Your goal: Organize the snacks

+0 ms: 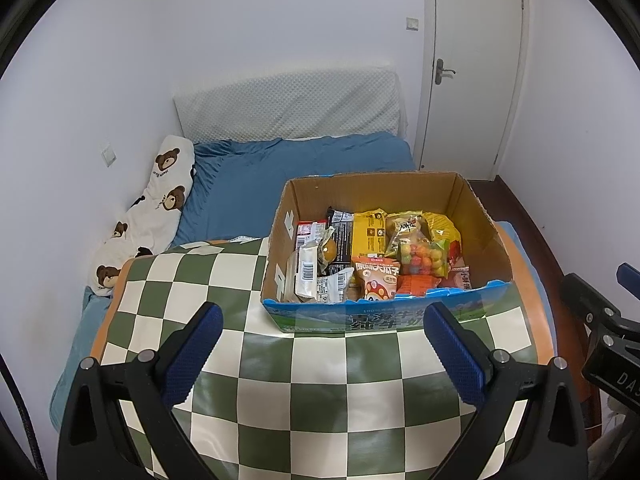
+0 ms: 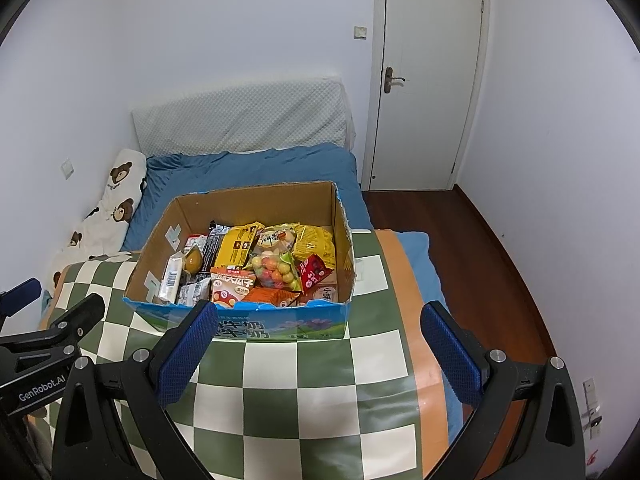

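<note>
Checkered worktop (image 1: pixel 320 400) bearing the cardboard box (image 1: pixel 476 216), packed with light, crinkly, slippery snack packets (image 1: pixel 376 280); probably best pinched at sealed edges. Left gripper (image 1: pixel 323 332) and right gripper (image 2: pixel 319 330): jaws spread wide, empty.

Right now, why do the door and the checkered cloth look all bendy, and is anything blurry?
Left wrist view: the fisheye lens bows the door and curves the checkered cloth; dark corners frame the picture. Right wrist view: same bending; the snack box is sharp, soft even light, a faint sheen on the cloth.
</note>
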`<state>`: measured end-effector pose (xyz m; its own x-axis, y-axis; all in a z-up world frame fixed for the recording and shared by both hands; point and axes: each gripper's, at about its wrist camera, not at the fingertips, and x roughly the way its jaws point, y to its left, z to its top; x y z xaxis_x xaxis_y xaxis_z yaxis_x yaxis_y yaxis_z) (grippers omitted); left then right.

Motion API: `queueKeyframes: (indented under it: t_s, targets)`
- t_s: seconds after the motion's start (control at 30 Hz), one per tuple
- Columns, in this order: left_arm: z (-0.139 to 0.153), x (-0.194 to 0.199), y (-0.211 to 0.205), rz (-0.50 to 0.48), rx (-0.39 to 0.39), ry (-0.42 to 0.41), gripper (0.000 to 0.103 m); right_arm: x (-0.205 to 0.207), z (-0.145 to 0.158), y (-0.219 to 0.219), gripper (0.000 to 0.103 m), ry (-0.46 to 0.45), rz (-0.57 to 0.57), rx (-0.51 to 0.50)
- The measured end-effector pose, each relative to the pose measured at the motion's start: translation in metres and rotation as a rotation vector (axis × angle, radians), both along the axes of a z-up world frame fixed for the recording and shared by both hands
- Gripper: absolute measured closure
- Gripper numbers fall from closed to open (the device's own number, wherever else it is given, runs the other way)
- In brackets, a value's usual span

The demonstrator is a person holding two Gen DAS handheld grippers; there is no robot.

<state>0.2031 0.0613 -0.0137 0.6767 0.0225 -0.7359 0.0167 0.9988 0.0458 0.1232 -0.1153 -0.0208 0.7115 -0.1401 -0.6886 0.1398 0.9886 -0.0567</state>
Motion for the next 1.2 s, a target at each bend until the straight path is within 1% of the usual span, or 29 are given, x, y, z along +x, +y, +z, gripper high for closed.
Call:
queueKeyframes:
  t_s: [1.2]
  targets:
    - [0.0065,-0.0025,-0.0105,-0.017,-0.005,-0.013,0.000,-0.0022,-0.0001,-0.0082,0.000,-0.005,-0.008,0.004]
